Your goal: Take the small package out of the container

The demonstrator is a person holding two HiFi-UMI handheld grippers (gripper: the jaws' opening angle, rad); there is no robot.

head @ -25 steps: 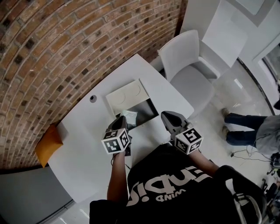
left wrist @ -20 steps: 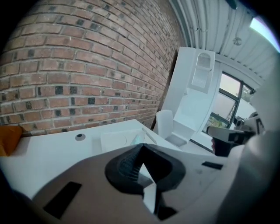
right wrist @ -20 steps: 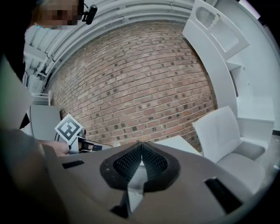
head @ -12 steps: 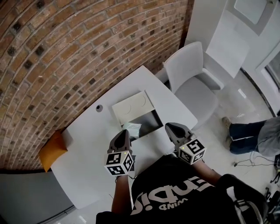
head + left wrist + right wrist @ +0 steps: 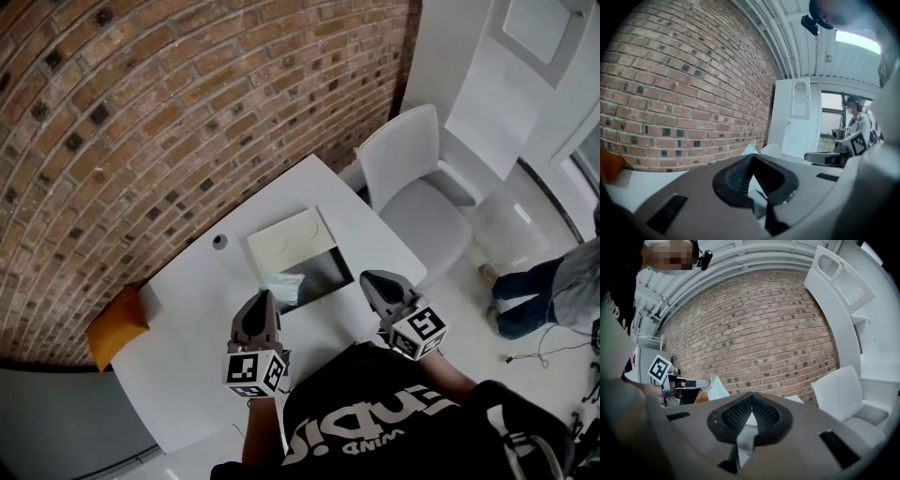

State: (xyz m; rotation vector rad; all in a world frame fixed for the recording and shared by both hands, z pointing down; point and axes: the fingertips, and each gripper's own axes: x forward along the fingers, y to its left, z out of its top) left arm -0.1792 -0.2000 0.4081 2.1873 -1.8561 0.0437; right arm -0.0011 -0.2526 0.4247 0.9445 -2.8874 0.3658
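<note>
Left tongs are clenched, their tips meeting on what appears to be the near edge of the small package, a pale, thin-skinned pouch that stands just ahead of the tips. It lies over the near left corner of the open container, partly in and not yet clear of the rim. The white lid lies folded back on the far side. Right tongs are likewise clenched but grasp nothing. They hover level with the left pair, just off the container's right end, above the white surface. The step in hand is judged to be the withdrawal. It is best done by lifting the pouch up before drawing it toward the body, so that its trailing edge passes over the rim without snagging. The pinch is slight and the film looks slippery, so a slow, steady pull is advisable. The right tongs could steady the container if it drags.
</note>
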